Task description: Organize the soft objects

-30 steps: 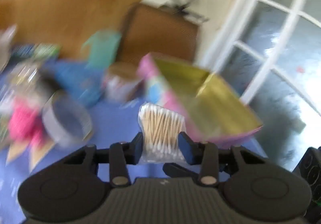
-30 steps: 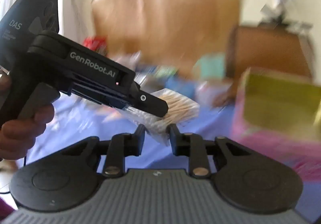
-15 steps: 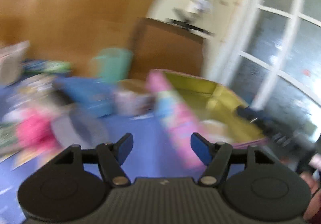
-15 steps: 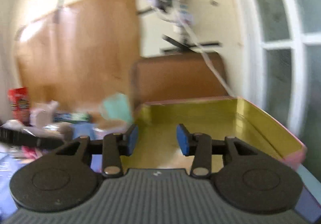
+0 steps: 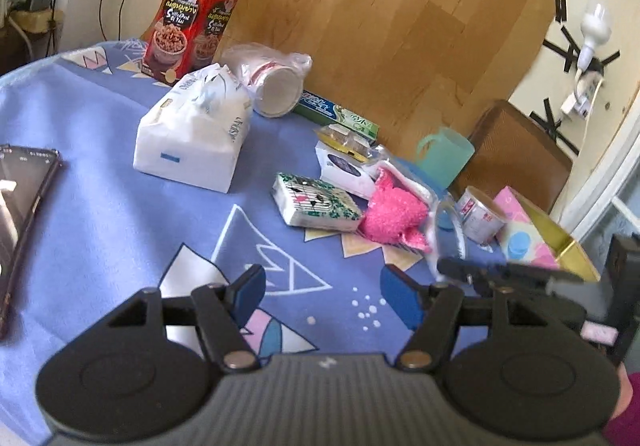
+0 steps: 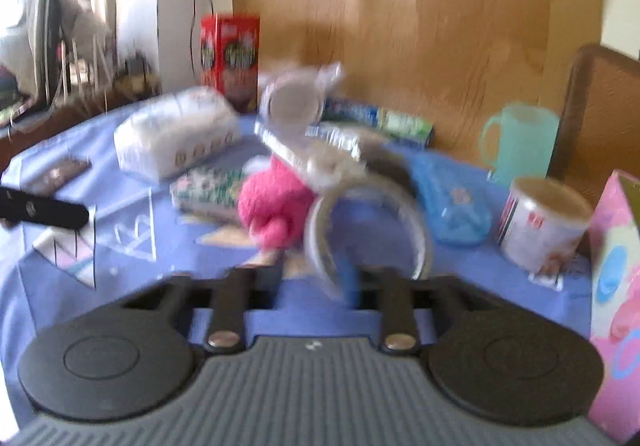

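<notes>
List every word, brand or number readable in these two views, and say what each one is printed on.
"Spilled Pork" is all that reads, and only roughly, on the red snack box; its other script is illegible.
Green toothpaste box: lettering too small to read.
White tissue pack: side print too blurred.
White can: label unreadable.
Phone: screen text too small.
Right wrist view: everything is motion-blurred; nothing reads.

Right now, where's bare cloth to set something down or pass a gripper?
Free: the tablecloth between the phone, tissue pack and open left gripper. Crowded: from the patterned pack and pink fluffy item to the can and pink box.
</notes>
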Tool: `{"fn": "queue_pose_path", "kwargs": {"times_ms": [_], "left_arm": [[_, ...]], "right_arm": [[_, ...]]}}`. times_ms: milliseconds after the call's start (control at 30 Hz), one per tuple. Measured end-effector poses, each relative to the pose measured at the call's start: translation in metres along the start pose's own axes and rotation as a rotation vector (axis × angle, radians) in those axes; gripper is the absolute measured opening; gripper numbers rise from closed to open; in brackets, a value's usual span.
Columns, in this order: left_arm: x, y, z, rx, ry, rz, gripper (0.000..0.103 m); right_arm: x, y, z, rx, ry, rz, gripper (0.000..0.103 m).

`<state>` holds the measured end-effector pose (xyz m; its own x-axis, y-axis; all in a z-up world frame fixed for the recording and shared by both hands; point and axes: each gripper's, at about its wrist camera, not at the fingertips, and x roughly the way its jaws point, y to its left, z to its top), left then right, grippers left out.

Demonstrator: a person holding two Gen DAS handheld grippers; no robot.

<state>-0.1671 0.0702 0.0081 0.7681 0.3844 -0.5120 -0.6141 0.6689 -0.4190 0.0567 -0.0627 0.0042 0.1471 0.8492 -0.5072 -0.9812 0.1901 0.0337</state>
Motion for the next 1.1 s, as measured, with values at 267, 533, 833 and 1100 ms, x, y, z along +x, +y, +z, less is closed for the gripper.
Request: {"fn": "queue_pose_path", "kwargs": {"times_ms": [267,533,833,1100], "left_arm": [[0.009,-0.002,-0.006,-0.037,0.009,-0.051,0.068],[-0.008,0.011,-0.014,-0.07,-0.03,-0.036,0.073],[-0.015,0.02,-0.012,-0.081,-0.064,-0.055,0.073],[0.02,-0.027,-0.015,0.027,0.026,-0.203,0.073]], "right_arm": [[-0.052,0.027,0.001,-0.068,-0.06,-0.02,0.039],[0.038,0.016,0.072,0.007,-0.078,-0.041,0.079],[-0.005,-0.044,0.07,0.295,-0.202,-0.122,0.01],[-0.105,-0.05,-0.025,0.417,-0.199,-0.153,0.014]]}}
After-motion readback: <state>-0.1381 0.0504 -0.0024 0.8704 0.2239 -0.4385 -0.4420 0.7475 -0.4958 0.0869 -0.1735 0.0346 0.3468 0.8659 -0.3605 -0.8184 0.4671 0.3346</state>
